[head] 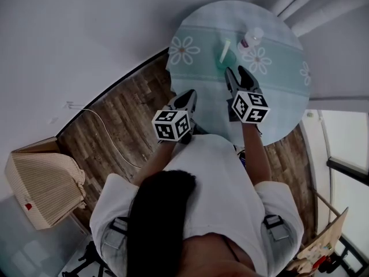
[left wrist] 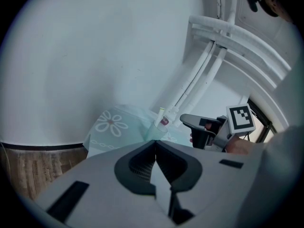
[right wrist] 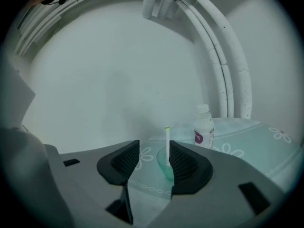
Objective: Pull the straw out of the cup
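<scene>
Step in hand: the approach, as judged. No contact with the straw (right wrist: 167, 142) is noted.

The cup (right wrist: 163, 164), a translucent green one, is found standing on the round table (head: 288, 100), toward its middle and well back from the near edge. The straw is seen upright in it, its top clear of the rim. A small bottle (right wrist: 203, 131) is noted just beyond the cup, toward the far edge and to the right.

The right gripper (right wrist: 154, 150) is held over the near part of the table with its jaws wide apart and nothing between the pads. The straw is lined up in the gap but lies ahead of the tips. The left gripper (left wrist: 156, 145) is held back at the near edge, to the left, with its jaws together and nothing in them.

Next move, as judged: the right gripper is to be carried forward until the pads bracket the straw above the rim, then closed and drawn upward along the straw. A light cup may be tipped or lifted with it, so steadying by the left gripper may be required.
</scene>
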A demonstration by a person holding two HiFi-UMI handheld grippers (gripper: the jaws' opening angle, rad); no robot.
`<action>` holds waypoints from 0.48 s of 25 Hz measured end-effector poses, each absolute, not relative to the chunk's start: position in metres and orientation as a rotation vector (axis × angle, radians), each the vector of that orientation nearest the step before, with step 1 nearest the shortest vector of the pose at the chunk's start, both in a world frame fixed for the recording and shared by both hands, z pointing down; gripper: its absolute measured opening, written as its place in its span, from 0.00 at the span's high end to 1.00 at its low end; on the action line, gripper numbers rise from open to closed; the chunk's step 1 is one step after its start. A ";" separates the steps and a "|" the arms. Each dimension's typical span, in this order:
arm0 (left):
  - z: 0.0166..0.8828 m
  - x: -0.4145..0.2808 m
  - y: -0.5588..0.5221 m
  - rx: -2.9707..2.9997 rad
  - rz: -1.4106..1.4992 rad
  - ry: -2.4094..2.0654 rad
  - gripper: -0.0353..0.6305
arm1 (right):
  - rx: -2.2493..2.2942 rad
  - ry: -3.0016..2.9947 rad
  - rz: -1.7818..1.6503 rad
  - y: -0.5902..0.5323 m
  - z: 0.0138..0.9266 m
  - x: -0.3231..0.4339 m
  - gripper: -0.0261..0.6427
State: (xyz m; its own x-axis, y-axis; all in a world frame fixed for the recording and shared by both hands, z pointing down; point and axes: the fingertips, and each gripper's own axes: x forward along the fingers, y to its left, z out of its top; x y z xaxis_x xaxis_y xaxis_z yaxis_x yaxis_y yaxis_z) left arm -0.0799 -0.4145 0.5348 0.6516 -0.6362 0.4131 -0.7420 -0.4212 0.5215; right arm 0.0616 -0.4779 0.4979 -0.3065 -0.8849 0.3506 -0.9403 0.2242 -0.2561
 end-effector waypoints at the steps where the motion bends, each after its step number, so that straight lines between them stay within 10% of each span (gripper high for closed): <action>1: 0.535 -0.081 -0.415 2.174 0.198 -1.065 0.93 | 1.767 -2.343 0.646 -0.481 0.499 0.062 0.69; 12: 0.540 -0.090 -0.421 2.151 0.199 -1.082 0.93 | 1.738 -2.318 0.619 -0.518 0.502 0.054 0.69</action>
State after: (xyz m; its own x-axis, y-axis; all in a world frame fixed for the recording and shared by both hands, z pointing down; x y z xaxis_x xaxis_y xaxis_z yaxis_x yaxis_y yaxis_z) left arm -0.0905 -0.4212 0.5395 0.6372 -0.6425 0.4257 -0.7520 -0.3973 0.5260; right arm 0.0536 -0.5185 0.5020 -0.3013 -0.8736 0.3821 -0.9478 0.2304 -0.2205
